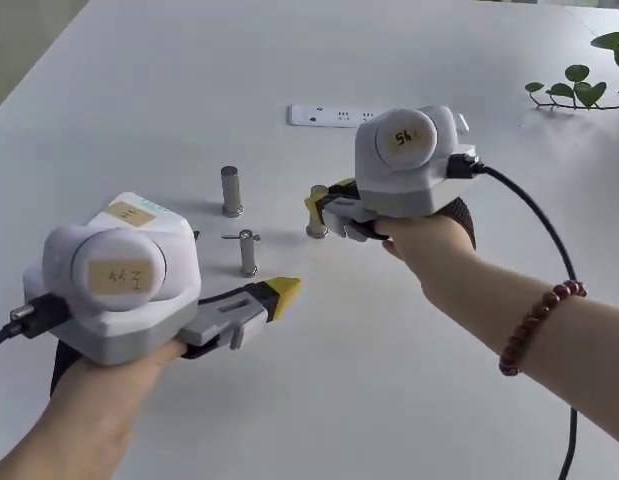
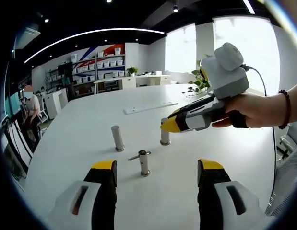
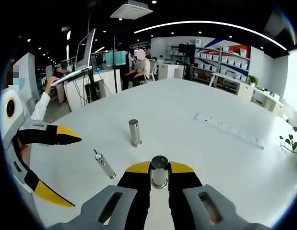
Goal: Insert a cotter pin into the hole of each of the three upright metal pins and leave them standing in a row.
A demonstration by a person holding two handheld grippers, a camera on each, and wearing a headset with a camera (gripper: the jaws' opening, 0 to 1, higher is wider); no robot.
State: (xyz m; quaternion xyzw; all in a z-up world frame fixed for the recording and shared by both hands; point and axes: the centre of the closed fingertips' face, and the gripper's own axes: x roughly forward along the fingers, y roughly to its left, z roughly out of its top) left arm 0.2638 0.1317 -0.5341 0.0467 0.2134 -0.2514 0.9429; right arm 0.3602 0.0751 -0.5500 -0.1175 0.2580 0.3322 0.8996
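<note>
Yellow-tipped grey left gripper (image 2: 158,165) hovers over the white desk (image 1: 319,400), jaws spread wide and empty. Ahead stand a bare steel pin (image 1: 231,190) and a steel pin (image 1: 248,255) with a thin cotter pin (image 1: 232,237) through it. Further right, the right gripper (image 3: 159,167) has its jaws clamped on the third upright steel pin (image 3: 159,176).

The right gripper (image 1: 325,205) hides part of one metal pin (image 1: 317,229). The head view's edge cuts off a plant (image 1: 585,88).

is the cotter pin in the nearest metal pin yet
In. A thin cotter pin sticks out sideways through the top of the nearest metal pin, which stands upright.
</note>
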